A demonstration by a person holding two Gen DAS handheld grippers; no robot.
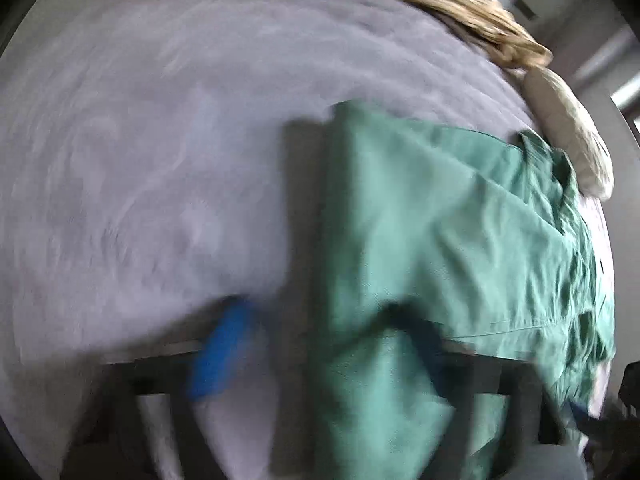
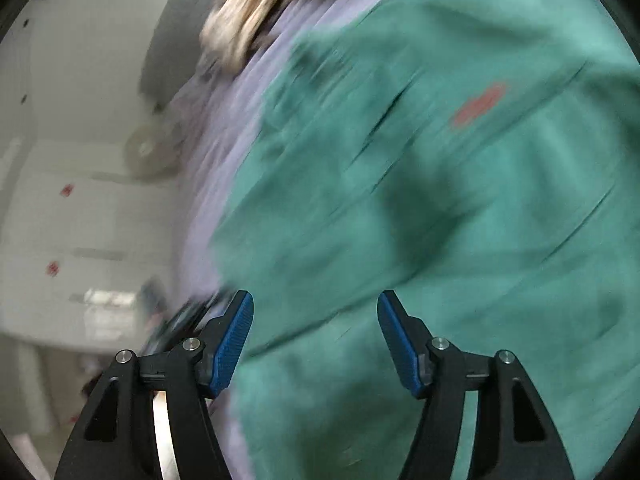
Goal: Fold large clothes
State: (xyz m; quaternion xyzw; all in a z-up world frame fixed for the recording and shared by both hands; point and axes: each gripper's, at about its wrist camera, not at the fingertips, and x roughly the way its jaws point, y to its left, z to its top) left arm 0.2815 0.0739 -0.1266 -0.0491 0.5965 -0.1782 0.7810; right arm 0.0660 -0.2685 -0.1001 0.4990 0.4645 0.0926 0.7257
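Note:
A large green garment (image 1: 460, 216) lies spread on the lilac bed sheet (image 1: 140, 160), blurred by motion. A fold of it rises between the fingers of my left gripper (image 1: 320, 344) and covers the right finger. The blue left pad (image 1: 218, 354) stands clear of the cloth, with sheet showing in the gap. In the right wrist view the same garment (image 2: 440, 220), with a small red mark (image 2: 480, 106), fills the picture. My right gripper (image 2: 316, 340) hovers open over it, with nothing between its blue pads.
A beige bundle of cloth (image 1: 460, 8) and a pale pillow (image 1: 568, 132) lie along the bed's far edge. In the right wrist view the beige bundle (image 2: 256, 12) is at the top. Left of the bed edge (image 2: 216, 128) are white cabinets (image 2: 80, 220).

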